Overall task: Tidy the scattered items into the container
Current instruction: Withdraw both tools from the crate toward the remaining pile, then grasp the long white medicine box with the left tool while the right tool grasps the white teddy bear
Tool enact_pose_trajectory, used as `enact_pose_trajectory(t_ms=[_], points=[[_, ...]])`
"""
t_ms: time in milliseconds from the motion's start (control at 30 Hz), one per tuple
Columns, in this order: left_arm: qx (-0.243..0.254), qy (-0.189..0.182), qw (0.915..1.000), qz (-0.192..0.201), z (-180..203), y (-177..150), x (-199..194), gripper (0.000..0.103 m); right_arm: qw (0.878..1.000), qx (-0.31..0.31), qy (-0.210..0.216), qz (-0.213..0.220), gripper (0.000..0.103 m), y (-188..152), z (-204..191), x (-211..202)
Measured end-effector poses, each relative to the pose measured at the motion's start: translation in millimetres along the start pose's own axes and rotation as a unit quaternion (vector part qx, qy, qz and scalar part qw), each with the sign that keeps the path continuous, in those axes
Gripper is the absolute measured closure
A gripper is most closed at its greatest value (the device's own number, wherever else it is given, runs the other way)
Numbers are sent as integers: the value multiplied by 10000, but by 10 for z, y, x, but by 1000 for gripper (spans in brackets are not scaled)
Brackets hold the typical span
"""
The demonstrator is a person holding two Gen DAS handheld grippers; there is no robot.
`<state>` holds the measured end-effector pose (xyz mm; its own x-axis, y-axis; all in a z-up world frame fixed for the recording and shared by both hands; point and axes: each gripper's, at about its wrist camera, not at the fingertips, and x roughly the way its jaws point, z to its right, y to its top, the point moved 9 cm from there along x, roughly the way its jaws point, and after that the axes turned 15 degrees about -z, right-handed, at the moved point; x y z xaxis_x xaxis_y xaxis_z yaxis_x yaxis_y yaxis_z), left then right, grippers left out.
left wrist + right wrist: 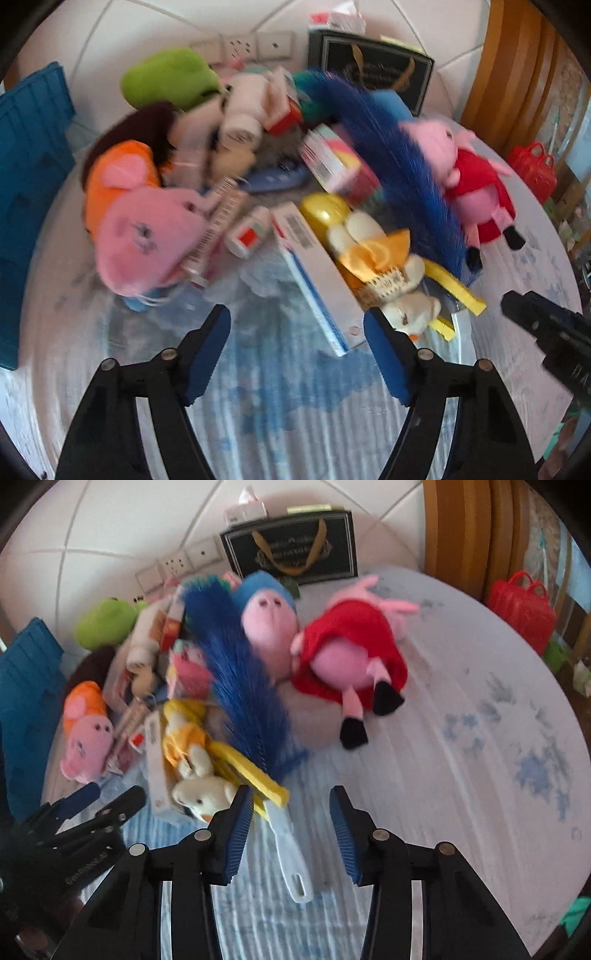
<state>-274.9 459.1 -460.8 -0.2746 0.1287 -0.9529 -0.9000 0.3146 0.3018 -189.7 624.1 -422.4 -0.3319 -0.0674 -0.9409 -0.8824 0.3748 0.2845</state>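
A heap of plush toys and small boxes lies on the pale blue-patterned sheet [461, 738]. The blue crate [29, 184] stands at the left edge. My left gripper [297, 317] is open just above the sheet, and the near corner of a long white box [314, 273] lies between its fingers without touching the pads. A cream bear with a yellow bow [384, 266] lies to its right. My right gripper [291, 797] is open over the white handle [291, 853] of a blue feather brush [240, 686]. A pig plush in a red dress [351, 650] lies beyond it.
A black gift bag [295, 542] leans on the tiled wall, with a tissue box [245, 506] behind it and wall sockets [177, 563] beside it. A red basket [521, 605] sits at the far right by a wooden frame [461, 528]. A green plush [170, 77] tops the pile.
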Motion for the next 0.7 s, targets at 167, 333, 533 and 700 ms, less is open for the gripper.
enact_pose_trajectory(t_ms=[167, 333, 533, 700], points=[[47, 83, 9998, -201, 123, 44, 261, 29, 9998, -30, 73, -177, 60, -54, 55, 141], [-22, 70, 9980, -625, 68, 7, 541, 63, 9990, -298, 184, -291, 71, -73, -82, 188], [-197, 182, 9983, -511, -239, -140, 418, 73, 9950, -734, 566, -367, 72, -89, -522, 299], [-212, 133, 9985, -477, -388, -190, 357, 73, 9947, -800, 526, -369, 54, -1, -727, 410]])
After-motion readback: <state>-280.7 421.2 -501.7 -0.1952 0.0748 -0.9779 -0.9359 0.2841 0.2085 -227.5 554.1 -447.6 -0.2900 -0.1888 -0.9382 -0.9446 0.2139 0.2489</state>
